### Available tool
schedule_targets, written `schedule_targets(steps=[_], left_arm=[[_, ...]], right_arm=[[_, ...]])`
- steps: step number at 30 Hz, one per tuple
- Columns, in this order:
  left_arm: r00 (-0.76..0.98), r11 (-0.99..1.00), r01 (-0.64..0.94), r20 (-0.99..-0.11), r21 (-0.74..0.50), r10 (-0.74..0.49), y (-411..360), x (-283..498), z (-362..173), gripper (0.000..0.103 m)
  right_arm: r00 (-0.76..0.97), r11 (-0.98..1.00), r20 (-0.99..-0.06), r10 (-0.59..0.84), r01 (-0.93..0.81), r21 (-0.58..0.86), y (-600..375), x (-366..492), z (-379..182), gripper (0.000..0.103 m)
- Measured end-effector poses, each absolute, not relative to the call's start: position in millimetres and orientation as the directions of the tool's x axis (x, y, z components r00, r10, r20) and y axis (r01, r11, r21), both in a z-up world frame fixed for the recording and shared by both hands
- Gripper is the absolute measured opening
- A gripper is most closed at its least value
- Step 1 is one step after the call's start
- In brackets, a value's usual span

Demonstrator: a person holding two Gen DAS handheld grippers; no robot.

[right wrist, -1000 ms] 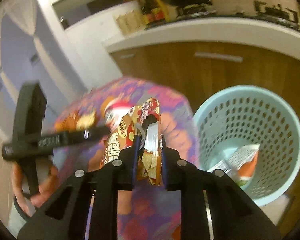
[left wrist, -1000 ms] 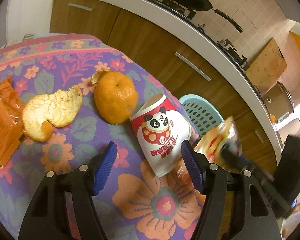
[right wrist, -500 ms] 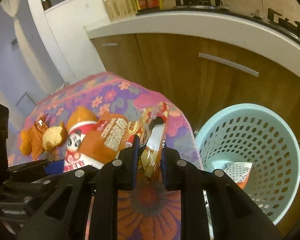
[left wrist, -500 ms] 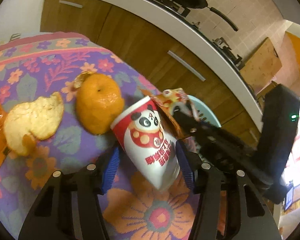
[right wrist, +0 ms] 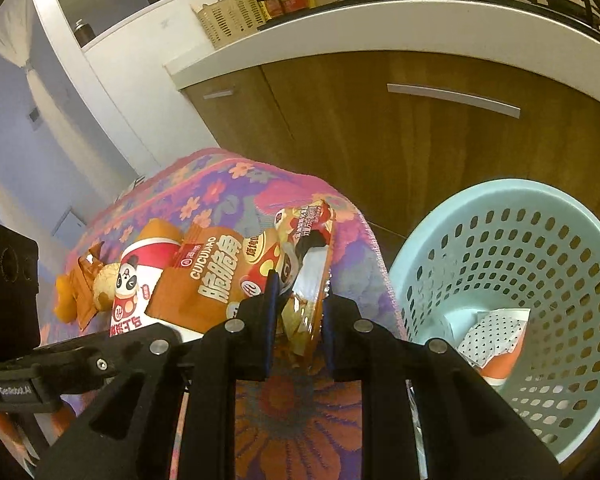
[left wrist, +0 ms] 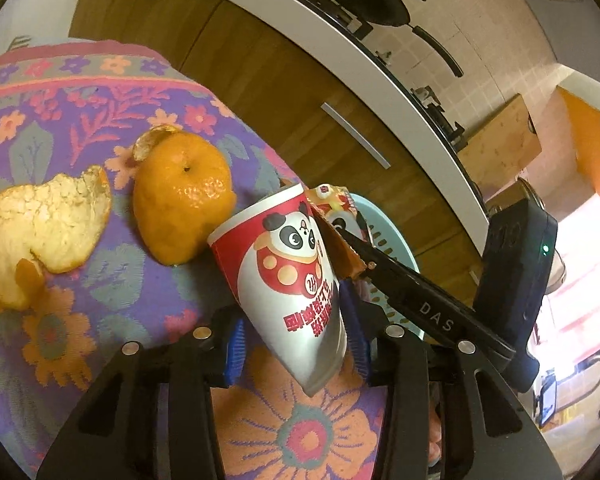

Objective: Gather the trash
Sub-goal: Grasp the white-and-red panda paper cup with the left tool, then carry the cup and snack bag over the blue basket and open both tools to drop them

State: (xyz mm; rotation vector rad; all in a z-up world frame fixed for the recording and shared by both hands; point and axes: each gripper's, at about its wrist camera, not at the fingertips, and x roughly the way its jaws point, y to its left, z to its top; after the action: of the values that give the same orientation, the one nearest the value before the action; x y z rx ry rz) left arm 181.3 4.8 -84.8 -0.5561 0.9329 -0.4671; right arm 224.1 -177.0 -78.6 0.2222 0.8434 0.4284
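While one wrapper (right wrist: 496, 332) lies in bin (right wrist: 500, 208), my left claw (left wrist: 296, 344) just closing round cup (left wrist: 288, 280); right claw (right wrist: 298, 312) pinches snack bag (right wrist: 220, 276); peel (left wrist: 44, 224), orange (left wrist: 180, 200) left on table (left wrist: 60, 120).

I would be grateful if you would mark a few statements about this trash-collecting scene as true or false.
1. The right tongs are clamped on an orange snack bag. True.
2. The panda paper cup stands upright on the tablecloth. False: it lies tilted between the left tongs, whose jaws have just been closing and now press on it.
3. The blue basket is empty. False: a dotted wrapper already lies inside.
4. A piece of orange peel lies beside the mandarin on the tablecloth. True.
5. The basket stands on the table. False: it stands beside and below the table edge.
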Motion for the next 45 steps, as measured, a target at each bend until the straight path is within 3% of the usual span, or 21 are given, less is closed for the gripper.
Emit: schedule_targets(steps=[5, 9, 21, 34, 45], left_arm=[[0.527, 0.751, 0.165, -0.586, -0.64, -0.615, 3.1, 173.4, -78.3, 0.016], [0.571, 0.817, 0.188, -0.616, -0.545, -0.543, -6.6, 161.1, -61.8, 0.016], [0.604, 0.82, 0.308, -0.566, -0.483, -0.561, -43.1, 135.2, -15.6, 0.016], [0.505, 0.787, 0.423, -0.604, -0.45, -0.617, -148.8, 164.3, -21.4, 0.016], [0.423, 0.797, 0.411, -0.682, -0.442, -0.597, -195.7, 196.5, -56.3, 0.017]], right_arm=[[0.624, 0.89, -0.637, 0.453, -0.276, 0.362, -186.7, 210.6, -66.0, 0.015], [0.67, 0.894, -0.597, 0.44, -0.263, 0.364, -204.3, 195.7, -49.5, 0.014], [0.783, 0.934, -0.539, 0.311, -0.145, 0.328, -264.2, 154.7, -25.0, 0.013], [0.784, 0.921, -0.573, 0.239, 0.005, 0.39, -350.4, 142.5, -51.3, 0.013], [0.736, 0.919, -0.645, 0.204, 0.084, 0.386, -377.9, 157.1, -83.6, 0.014]])
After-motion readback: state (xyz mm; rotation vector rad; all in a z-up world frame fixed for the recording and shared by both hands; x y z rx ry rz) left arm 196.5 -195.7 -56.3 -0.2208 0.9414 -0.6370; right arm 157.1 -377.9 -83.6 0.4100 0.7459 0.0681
